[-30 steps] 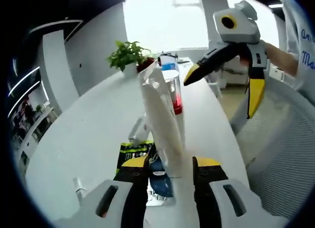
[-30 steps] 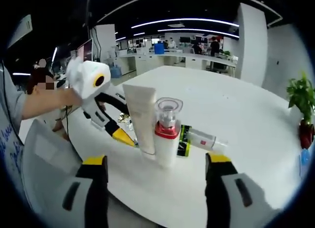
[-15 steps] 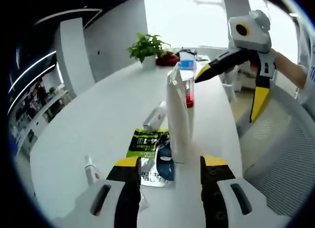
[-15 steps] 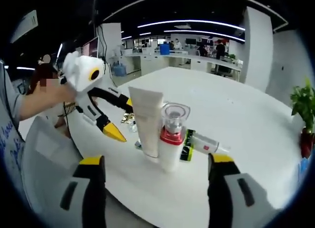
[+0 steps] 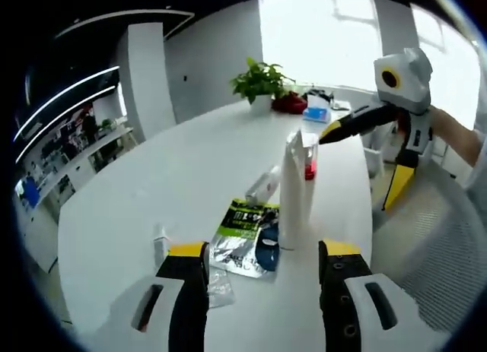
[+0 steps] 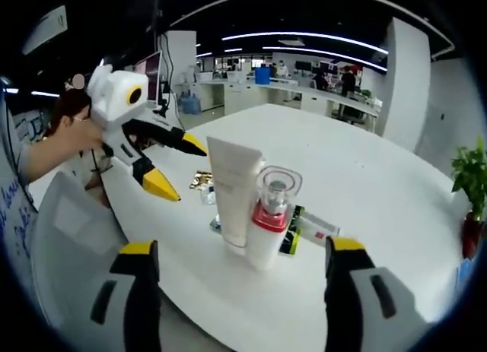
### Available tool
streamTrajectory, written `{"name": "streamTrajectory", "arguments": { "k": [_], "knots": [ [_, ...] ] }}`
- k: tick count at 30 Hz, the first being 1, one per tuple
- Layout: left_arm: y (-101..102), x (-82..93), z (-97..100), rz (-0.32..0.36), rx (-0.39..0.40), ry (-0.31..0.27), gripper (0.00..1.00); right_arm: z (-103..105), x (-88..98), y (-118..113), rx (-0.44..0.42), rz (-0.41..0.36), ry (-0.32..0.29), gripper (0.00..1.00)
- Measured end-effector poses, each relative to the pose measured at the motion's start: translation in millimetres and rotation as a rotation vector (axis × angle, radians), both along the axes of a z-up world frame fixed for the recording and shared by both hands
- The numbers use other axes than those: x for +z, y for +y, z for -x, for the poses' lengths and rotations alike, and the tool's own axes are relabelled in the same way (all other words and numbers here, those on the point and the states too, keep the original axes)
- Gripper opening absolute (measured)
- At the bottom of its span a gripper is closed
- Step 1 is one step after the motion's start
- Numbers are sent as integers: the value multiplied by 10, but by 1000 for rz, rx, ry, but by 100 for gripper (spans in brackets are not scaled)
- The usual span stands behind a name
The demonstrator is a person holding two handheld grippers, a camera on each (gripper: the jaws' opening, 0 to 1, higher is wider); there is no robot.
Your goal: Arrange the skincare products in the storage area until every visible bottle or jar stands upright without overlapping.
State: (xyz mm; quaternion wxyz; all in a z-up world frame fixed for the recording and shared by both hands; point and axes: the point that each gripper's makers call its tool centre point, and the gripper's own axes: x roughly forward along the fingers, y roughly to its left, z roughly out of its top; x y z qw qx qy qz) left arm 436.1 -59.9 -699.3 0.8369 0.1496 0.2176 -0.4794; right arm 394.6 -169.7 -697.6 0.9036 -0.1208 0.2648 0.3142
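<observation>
The white tube [image 6: 234, 191] and red-collared bottle [image 6: 268, 219] are stood upright, just beside each other, near the surface [image 6: 365, 185] edge for visibility. Both the left gripper [image 5: 262, 255] and right gripper [image 6: 240, 249] are held wide open and empty; a small bottle [image 5: 263, 188] lies flat, judged still unrighted.

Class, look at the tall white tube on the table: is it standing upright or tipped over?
Upright. The white tube stands on its cap on the table, beside the pump bottle.

No readable text anywhere. The green-and-black packet [image 5: 245, 217] lying on the white table [image 5: 152, 200] carries pale print, too small and blurred to read. White tube [image 6: 234, 191] and red-collared pump bottle [image 6: 268, 215] show blank faces. Blue handwriting-like marks on a person's white sleeve [image 6: 14, 215] at far left, illegible.
</observation>
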Motion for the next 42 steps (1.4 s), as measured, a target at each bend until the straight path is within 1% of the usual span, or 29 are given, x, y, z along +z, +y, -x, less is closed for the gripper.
{"name": "streamTrajectory", "arguments": {
  "k": [4,6,9,11,13,17,23,24,25,26,28,30,32,36,42],
  "knots": [
    [54,49,20,-5,26,-4,67,-6,6,0,7,9,-2,92],
    [77,74,45,0,34,1,69,-8,7,-4,8,14,-3,92],
    [125,107,64,6,55,-3,71,-11,18,-11,12,20,-7,93],
    [160,113,65,5,77,5,74,-10,22,-16,17,27,-8,93],
    [189,127,84,7,82,8,76,-11,26,-22,21,34,-9,93],
    [254,156,101,12,107,13,79,-19,39,-42,25,48,-15,94],
    [323,155,103,12,138,19,83,-18,53,-50,32,60,-18,95],
    [338,141,109,8,151,33,85,-16,54,-49,33,61,-18,95],
    [356,120,132,-1,152,51,87,-15,52,-49,34,63,-18,95],
    [363,112,141,-8,146,51,87,-13,51,-48,36,65,-18,95],
    [407,104,148,-23,152,37,88,-12,47,-45,38,68,-16,96],
    [426,102,163,-26,154,36,90,-11,46,-41,40,71,-15,96],
    [444,110,176,-22,161,38,92,-9,46,-38,46,78,-15,96],
    [478,130,181,-13,163,24,93,-16,56,-41,49,80,-17,96],
    [520,131,211,-13,175,25,97,-28,55,-57,61,100,-23,98]
  ]
}}
